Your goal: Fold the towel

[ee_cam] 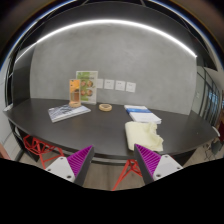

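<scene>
While the gripper (113, 163) hangs back with fingers spread wide and holding nothing, the towel (143, 133) lies folded on the dark table (95, 125), well beyond them, near a booklet (67, 112).

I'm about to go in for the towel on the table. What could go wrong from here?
The towel lies near the table's front edge; a sliding grasp may drag it off. The blue-and-white booklet sits right behind it, so an overshoot could catch that too. The gripper is open and well short of the table, above red chair parts, which a low approach might clip.
</scene>
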A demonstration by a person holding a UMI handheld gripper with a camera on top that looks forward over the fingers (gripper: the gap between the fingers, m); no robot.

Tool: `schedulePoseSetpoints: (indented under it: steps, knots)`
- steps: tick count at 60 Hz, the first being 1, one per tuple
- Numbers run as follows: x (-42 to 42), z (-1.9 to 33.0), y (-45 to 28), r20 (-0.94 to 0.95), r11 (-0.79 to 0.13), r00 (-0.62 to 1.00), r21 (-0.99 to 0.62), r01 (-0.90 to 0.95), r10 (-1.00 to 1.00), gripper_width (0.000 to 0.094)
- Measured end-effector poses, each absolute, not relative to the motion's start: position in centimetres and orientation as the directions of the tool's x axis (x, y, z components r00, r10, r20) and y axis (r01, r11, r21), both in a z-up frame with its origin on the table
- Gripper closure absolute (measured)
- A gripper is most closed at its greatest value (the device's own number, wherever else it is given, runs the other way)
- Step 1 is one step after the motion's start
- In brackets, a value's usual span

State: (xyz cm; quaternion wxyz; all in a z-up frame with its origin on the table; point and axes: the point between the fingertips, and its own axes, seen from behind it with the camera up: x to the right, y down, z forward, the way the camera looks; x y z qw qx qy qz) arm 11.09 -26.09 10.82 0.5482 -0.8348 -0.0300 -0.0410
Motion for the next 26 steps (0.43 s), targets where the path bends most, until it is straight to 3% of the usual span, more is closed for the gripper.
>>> schedulePoseSetpoints:
  steps: [14, 26]
  knots:
    - [0.2, 11.7, -32.7, 0.177, -0.376, 0.978, -0.904, 0.206, 0.111, 0.0109]
    - [-0.4, 11.6, -34.8, 0.181, -0.378, 0.980, -0.904, 0.201, 0.087, 0.0103]
